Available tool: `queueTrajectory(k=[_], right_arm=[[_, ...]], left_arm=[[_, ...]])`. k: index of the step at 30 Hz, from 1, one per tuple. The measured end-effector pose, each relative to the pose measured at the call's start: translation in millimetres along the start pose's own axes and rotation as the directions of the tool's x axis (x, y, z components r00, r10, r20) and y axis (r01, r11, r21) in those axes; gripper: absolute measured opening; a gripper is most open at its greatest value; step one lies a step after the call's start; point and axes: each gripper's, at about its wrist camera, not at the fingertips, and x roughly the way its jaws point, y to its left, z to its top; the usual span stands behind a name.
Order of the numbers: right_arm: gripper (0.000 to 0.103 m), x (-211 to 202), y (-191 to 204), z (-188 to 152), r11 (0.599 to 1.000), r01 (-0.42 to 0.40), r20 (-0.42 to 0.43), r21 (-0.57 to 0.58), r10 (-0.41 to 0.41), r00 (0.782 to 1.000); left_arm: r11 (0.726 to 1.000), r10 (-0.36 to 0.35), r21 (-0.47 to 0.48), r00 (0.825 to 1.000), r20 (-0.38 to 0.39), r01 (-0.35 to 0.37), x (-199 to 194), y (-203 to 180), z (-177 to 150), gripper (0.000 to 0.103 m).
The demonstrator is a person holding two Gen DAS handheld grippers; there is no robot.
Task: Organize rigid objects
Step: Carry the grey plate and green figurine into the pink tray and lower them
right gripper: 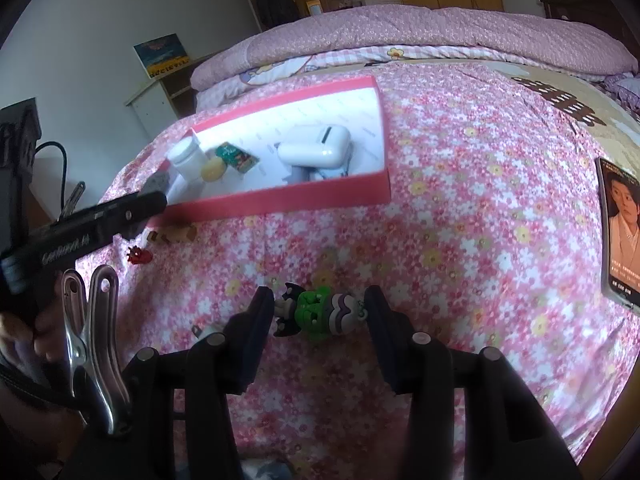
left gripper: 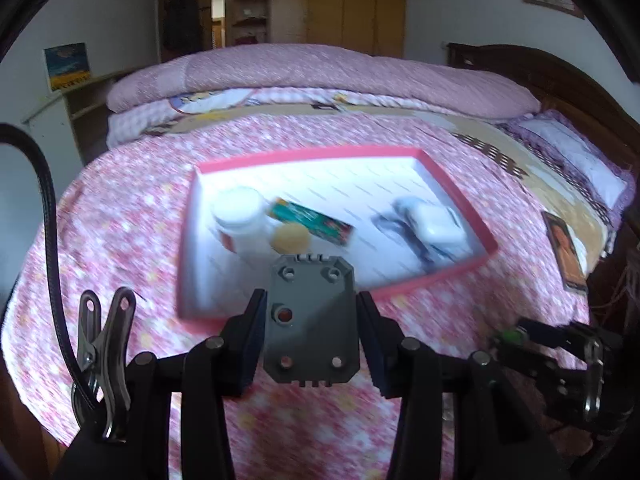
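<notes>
My left gripper (left gripper: 312, 300) is shut on a grey plastic block (left gripper: 312, 320) with round holes, held just in front of the pink box (left gripper: 452, 274). The white-lined box on the flowered bedspread holds a white jar (left gripper: 240, 212), a green packet (left gripper: 312, 220), a yellow round piece (left gripper: 290, 238) and a white case (left gripper: 436, 224). In the right wrist view, my right gripper (right gripper: 319, 300) is low over the bedspread. It is shut on a green toy figure (right gripper: 316, 310), which spans the gap between the pads. My left gripper (right gripper: 156, 196) shows there at the box's near left corner.
A small red toy (right gripper: 138, 255) and a brown piece (right gripper: 176, 234) lie on the bedspread near the box's left end. A portrait-cover booklet (right gripper: 620, 232) lies at the right. A folded pink quilt (left gripper: 320, 76) runs along the far side of the bed.
</notes>
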Motion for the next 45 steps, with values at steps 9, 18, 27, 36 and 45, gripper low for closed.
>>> queueTrajectory(k=[9,18,27,36,45], right_arm=[[0.048,-9.6,-1.8,25.0,1.0,-0.015,0.034,0.003,0.015,0.999],[0.048,-12.7,5.1,70.9,0.999,-0.018,0.103,-0.041,0.022,0.994],[0.048,20.4,6.0,113.0,0.998,-0.005,0.108,-0.062,0.011,0.994],[0.048,67.3,0.5,137.5,0.998,0.025,0.054,-0.049,-0.022,0.998],[0.049,90.1,-3.6,143.1,0.999,0.028,0.015,-0.026,-0.028,1.0]], left_arm=[[0.999,0.032,-0.038,0.998,-0.063,-0.034,37.5,24.2,23.0,0.046],[0.999,0.04,-0.029,0.995,-0.094,-0.043,68.5,19.6,27.3,0.046],[0.998,0.049,-0.046,0.996,-0.077,-0.052,83.6,23.1,37.9,0.046],[0.996,0.063,-0.053,0.995,-0.077,-0.067,99.2,25.1,47.7,0.046],[0.997,0.067,-0.015,0.993,-0.095,-0.069,99.0,20.2,47.1,0.053]])
